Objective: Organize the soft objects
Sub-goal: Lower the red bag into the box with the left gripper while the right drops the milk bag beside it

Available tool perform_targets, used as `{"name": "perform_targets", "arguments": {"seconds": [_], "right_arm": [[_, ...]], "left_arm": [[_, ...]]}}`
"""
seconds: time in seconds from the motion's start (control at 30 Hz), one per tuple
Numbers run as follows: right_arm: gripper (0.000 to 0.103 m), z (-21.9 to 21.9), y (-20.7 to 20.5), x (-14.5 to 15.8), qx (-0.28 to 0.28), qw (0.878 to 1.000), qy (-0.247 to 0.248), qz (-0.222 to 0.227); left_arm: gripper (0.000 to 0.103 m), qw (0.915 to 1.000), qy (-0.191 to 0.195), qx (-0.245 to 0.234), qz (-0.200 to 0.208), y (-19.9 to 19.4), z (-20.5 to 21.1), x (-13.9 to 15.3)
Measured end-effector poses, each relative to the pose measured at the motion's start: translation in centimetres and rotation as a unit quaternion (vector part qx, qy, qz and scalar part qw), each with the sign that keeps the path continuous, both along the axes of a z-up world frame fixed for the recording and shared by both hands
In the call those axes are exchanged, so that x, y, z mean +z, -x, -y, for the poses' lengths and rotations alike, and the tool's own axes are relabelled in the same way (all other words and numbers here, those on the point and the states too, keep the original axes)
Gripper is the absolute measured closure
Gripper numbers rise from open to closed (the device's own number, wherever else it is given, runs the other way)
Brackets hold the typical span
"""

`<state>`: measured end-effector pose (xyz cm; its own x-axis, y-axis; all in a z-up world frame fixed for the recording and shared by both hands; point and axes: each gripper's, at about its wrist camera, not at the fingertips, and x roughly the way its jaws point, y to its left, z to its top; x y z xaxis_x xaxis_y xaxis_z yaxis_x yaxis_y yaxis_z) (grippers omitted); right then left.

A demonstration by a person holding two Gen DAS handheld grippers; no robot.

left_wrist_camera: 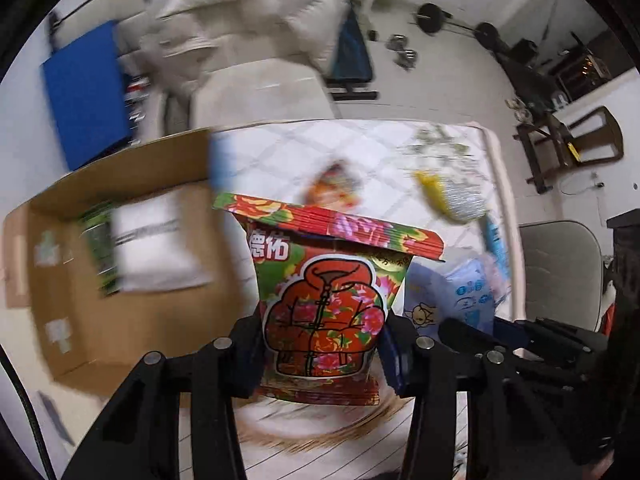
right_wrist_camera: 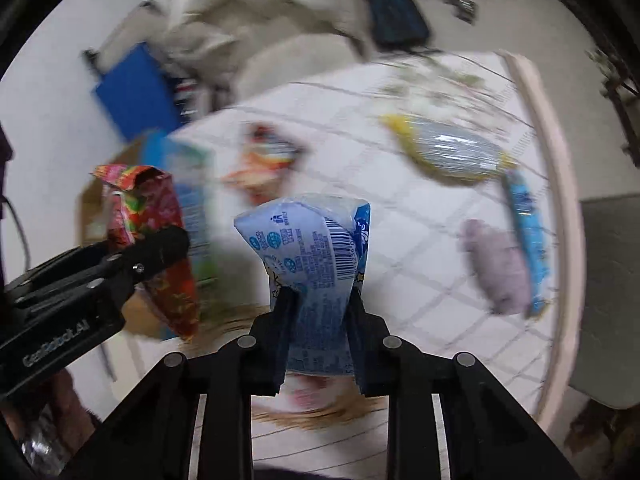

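In the left wrist view, a red floral pack point(left_wrist_camera: 320, 312) is held upright between the fingers of the left tongs point(left_wrist_camera: 320, 344), which are closed down to the pack's width and pinch its lower sides. It is carried clear of the quilted bed point(left_wrist_camera: 280, 152), beside an open cardboard box point(left_wrist_camera: 100, 280) in which a white packet point(left_wrist_camera: 156, 244) already lies; the box appears to serve as the collecting place. A blue pack point(left_wrist_camera: 468, 292) is seen just to the right.

In the right wrist view, that blue pack point(right_wrist_camera: 316, 248) is squeezed at its waist by the right tongs point(right_wrist_camera: 320, 320), closed narrowly so that the soft wrapper is creased inward. It is held above the bed's point(right_wrist_camera: 440, 240) near edge, next to the left tongs point(right_wrist_camera: 160, 248) and the floral pack point(right_wrist_camera: 148, 216). A yellow-and-silver bag point(right_wrist_camera: 448, 152), a purple soft item point(right_wrist_camera: 500, 268) and an orange packet point(right_wrist_camera: 260, 160) lie blurred on the bed, apparently not yet gathered.
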<state>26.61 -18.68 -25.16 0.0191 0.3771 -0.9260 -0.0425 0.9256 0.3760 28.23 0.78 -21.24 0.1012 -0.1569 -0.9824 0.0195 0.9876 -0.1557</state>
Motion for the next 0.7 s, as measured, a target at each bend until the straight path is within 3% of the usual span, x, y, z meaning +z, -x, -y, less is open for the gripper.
{"name": "perform_targets", "arguments": {"seconds": [0.17, 0.37, 0.47, 0.7], "right_arm": [[0.076, -12.4, 2.3, 1.5, 0.063, 0.996, -0.055, 0.004], [0.076, -25.9, 3.0, -2.1, 0.102, 0.992, -0.061, -0.031], [0.076, -30.6, 2.9, -4.1, 0.114, 0.991, -0.049, -0.043], [0.076, -35.6, 2.5, -7.4, 0.130, 0.990, -0.022, -0.056]], "left_arm": [[0.059, 0.9961, -0.047, 0.067, -0.032, 2.8, -12.4, -0.6], [0.059, 0.9858, -0.049, 0.118, -0.109, 3.0, -23.2, -6.0], [0.059, 0.9830, -0.042, 0.119, -0.133, 2.8, -25.7, -7.9], [0.059, 0.9766, -0.035, 0.102, -0.186, 2.7, -28.0, -12.0]]}}
